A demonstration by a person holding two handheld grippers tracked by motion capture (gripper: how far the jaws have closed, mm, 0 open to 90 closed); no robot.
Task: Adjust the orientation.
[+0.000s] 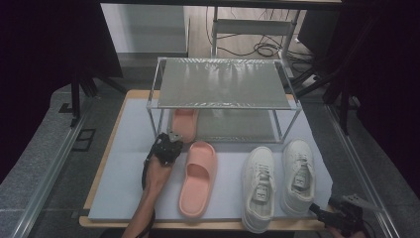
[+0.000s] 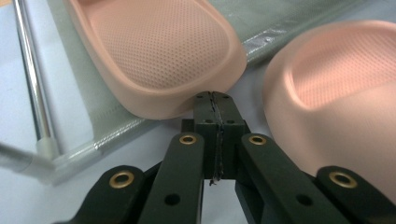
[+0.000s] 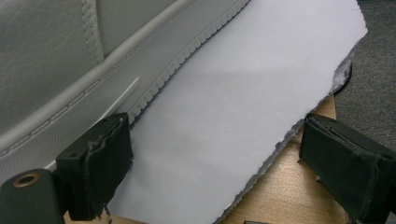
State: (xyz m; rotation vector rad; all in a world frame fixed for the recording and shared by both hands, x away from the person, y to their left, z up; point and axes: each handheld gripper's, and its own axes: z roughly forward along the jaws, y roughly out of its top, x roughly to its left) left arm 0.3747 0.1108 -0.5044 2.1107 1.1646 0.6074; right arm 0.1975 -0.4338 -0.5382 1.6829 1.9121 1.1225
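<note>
At rack's (image 1: 225, 103) lower shelf, slipper (image 1: 184, 120) lying, heel toward left tool (image 1: 173, 136), jaws shut, empty, just beside heel rim. Second slipper (image 1: 198, 177) on tabletop (image 1: 119, 173). Likely light, soft foam; best pinched at heel rim. Right tool (image 1: 322, 214) open, empty, beside sneaker (image 1: 258, 187).

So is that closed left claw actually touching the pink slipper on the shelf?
Cannot tell. In the left gripper view the shut left claw ends right at the heel rim of the pink slipper on the rack's lower shelf, with no plain gap or contact.
</note>
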